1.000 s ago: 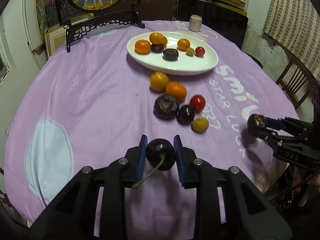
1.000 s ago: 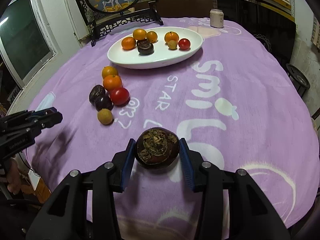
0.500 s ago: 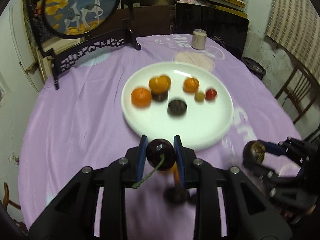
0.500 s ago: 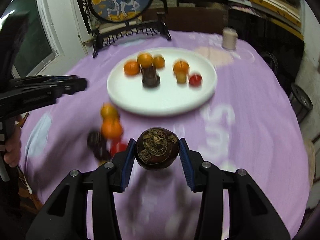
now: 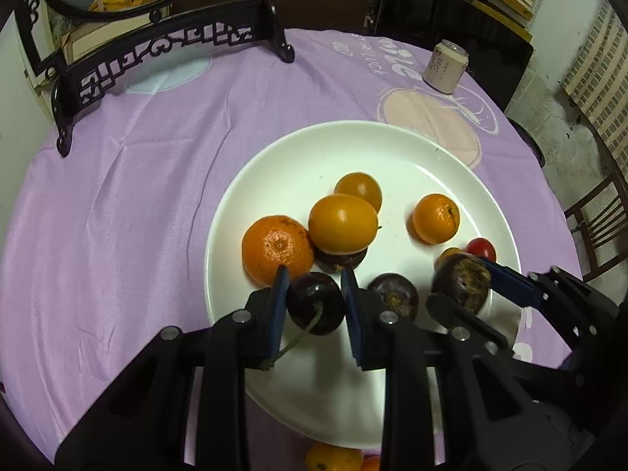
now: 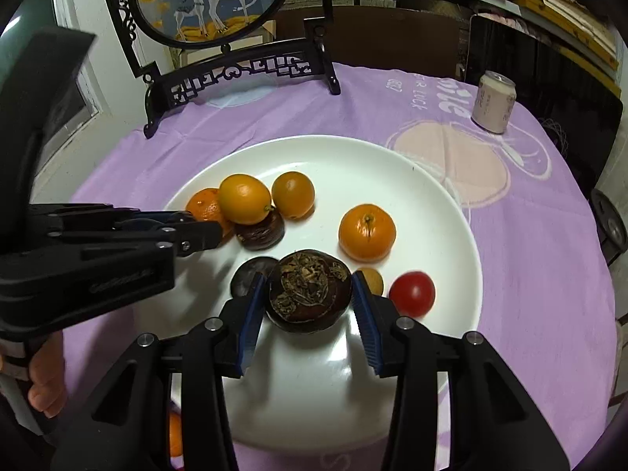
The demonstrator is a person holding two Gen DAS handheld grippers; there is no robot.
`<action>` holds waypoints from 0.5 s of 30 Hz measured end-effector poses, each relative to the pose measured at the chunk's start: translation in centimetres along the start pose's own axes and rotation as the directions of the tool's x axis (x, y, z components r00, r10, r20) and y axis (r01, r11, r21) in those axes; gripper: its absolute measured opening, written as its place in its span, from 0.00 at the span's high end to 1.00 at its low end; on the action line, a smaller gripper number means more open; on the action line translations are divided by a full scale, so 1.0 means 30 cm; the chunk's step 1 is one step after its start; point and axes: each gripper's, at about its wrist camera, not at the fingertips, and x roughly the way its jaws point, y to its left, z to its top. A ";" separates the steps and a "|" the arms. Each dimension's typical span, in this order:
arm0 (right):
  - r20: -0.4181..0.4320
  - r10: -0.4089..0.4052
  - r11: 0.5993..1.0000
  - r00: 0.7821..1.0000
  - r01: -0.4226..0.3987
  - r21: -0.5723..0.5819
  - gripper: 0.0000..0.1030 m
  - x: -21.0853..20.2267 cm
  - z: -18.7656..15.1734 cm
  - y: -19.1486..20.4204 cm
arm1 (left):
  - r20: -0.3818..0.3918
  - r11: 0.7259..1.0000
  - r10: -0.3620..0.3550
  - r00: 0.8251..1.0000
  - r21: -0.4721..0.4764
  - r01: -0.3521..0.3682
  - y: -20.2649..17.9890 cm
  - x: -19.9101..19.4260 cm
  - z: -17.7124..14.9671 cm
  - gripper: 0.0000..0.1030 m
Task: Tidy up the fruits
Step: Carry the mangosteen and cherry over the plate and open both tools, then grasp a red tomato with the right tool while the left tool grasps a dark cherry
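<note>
Both jaws were clamped on fruit: the left gripper (image 5: 314, 301) held a dark cherry (image 5: 316, 303) with a green stem, the right gripper (image 6: 308, 303) a wrinkled dark fruit (image 6: 309, 289). On the purple cloth (image 5: 129, 212) the upside-down words "STAR LUCK" could be read. Both grippers pointed steeply down above the near half of the white plate (image 6: 443, 212), each fruit between blue pads, beside oranges (image 5: 276, 249).

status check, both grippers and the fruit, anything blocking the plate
Left gripper shut on dark cherry. Right gripper shut on dark wrinkled fruit. Both over white plate. Seven fruits already on it; near side bare.
</note>
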 end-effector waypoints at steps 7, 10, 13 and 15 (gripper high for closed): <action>0.021 -0.081 0.995 0.996 0.082 -0.051 0.37 0.000 0.007 0.024 | 0.023 1.000 0.003 1.000 -0.015 -0.002 0.002 -0.023 0.025 0.28; 0.059 -0.111 0.990 0.992 0.116 -0.085 0.27 -0.098 -0.034 0.032 | 0.083 1.000 0.019 0.996 0.016 -0.021 0.006 -0.112 -0.009 0.25; 0.094 -0.135 0.987 0.986 0.143 -0.079 0.06 -0.212 -0.117 0.038 | 0.118 0.999 0.032 0.993 0.016 -0.034 0.022 -0.207 -0.084 0.15; 0.094 -0.131 0.990 0.987 0.136 -0.046 0.06 -0.282 -0.183 0.049 | 0.131 1.000 0.004 0.991 0.009 -0.006 0.032 -0.267 -0.156 0.13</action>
